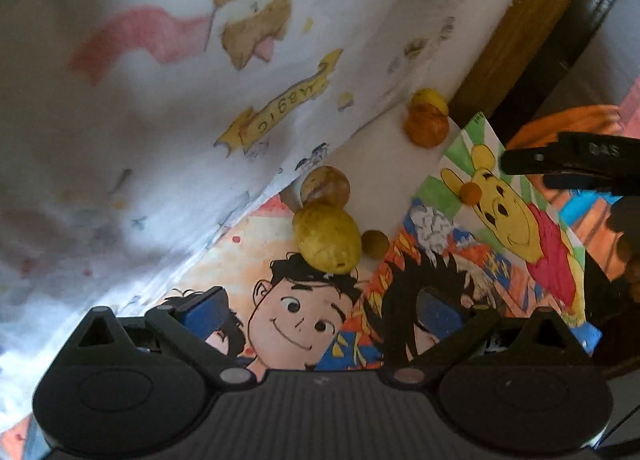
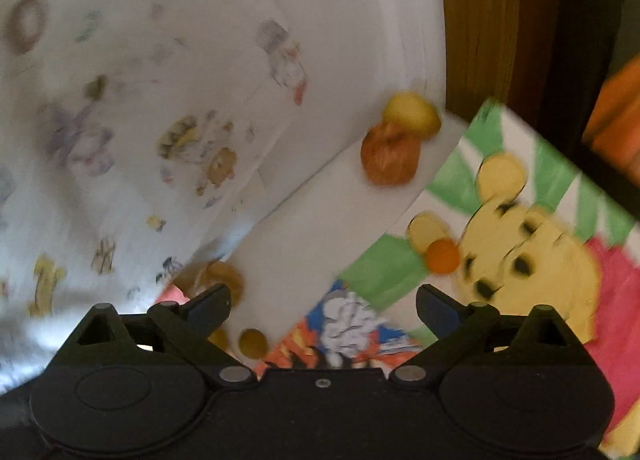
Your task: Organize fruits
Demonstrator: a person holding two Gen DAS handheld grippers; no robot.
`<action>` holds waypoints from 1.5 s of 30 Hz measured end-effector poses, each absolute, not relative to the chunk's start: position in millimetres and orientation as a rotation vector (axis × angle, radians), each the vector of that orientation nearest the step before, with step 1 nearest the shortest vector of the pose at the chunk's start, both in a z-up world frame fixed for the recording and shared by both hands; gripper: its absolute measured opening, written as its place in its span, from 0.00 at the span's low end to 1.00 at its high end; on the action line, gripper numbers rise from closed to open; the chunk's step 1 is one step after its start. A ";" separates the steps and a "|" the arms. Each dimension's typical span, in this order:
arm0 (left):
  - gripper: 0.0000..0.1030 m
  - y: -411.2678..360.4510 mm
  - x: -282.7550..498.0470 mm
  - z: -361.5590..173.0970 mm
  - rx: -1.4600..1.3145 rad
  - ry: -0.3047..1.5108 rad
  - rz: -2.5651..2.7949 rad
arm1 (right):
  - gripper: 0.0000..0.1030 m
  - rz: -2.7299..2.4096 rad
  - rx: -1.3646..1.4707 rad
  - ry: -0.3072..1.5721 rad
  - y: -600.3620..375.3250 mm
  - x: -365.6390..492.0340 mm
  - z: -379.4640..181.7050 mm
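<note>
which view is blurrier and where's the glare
Right wrist view: motion-smeared all over, bear drawing and orange fruit soft, glare on the cloth lower left. Left wrist view: sharper, yellow fruit crisp, cloth washed out at left.

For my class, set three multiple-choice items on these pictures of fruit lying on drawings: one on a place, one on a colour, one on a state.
1. Where does the small orange fruit lie?
A. on the yellow bear drawing
B. on the wooden edge
C. between a gripper's fingers

2. What colour is the fruit touching the far side of the large orange fruit?
A. green
B. yellow
C. purple

3. How does the right hand-held gripper stand?
A. shut on a fruit
B. shut, empty
C. open, empty

Key: 1 A, it sits by the bear's ear; 2 B, it shows pale yellow; 3 C, the fingers stand wide apart, clasping nothing.
</note>
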State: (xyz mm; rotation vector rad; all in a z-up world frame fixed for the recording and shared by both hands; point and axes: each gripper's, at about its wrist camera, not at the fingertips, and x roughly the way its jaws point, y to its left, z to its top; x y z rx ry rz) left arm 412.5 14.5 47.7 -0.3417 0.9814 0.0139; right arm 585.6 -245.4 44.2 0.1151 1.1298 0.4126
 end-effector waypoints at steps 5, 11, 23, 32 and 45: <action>0.99 11.8 422.0 37.6 -0.377 0.959 0.022 | 0.91 0.416 0.206 1.193 -233.4 598.6 20.0; 0.96 10.2 434.5 29.9 -0.387 0.939 0.023 | 0.83 0.497 0.231 1.230 -206.8 610.9 3.9; 0.76 9.2 464.1 11.8 -0.399 0.936 0.031 | 0.74 0.677 0.175 1.321 -153.2 632.4 -22.0; 0.65 11.8 470.9 -2.5 -0.435 0.959 0.039 | 0.58 0.712 0.185 1.380 -133.1 644.5 -44.0; 0.58 22.7 476.7 -8.9 -0.484 0.969 0.015 | 0.46 0.713 0.236 1.400 -131.0 649.6 -61.6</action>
